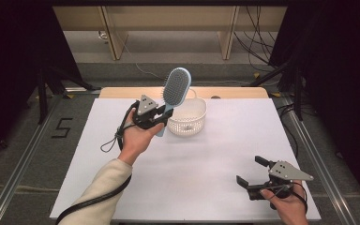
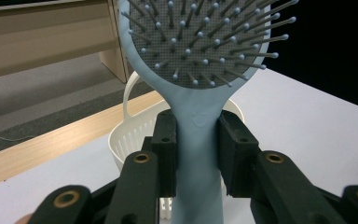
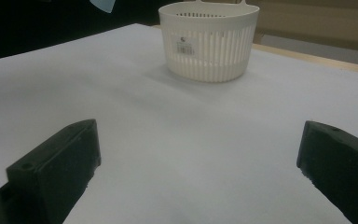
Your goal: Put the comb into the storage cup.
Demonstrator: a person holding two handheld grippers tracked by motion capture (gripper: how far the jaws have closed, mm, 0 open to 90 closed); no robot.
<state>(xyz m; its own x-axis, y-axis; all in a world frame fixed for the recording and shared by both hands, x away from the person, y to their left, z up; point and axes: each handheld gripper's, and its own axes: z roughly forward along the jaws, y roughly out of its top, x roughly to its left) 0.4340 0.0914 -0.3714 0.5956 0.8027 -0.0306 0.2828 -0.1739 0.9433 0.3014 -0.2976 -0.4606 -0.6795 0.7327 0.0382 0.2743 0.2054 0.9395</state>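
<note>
A light blue hairbrush [image 1: 175, 89] with a grey bristle pad stands upright in the air, just left of a white slotted basket [image 1: 188, 118]. My left gripper [image 1: 160, 119] is shut on its handle; in the left gripper view both black pads press on the hairbrush's [image 2: 196, 135] handle below the bristled head, with the basket [image 2: 130, 140] behind. My right gripper [image 1: 254, 169] rests near the table's front right corner, jaws wide open with nothing between them. From the right gripper view the basket [image 3: 209, 42] stands farther up the table, and the tip of the hairbrush [image 3: 103, 4] shows at the top.
The white table top [image 1: 201, 164] spreads between the two hands. A wooden strip [image 1: 234, 92] runs along its far edge, with floor, desk legs and cables beyond. A black cable [image 1: 93, 199] trails along the left sleeve.
</note>
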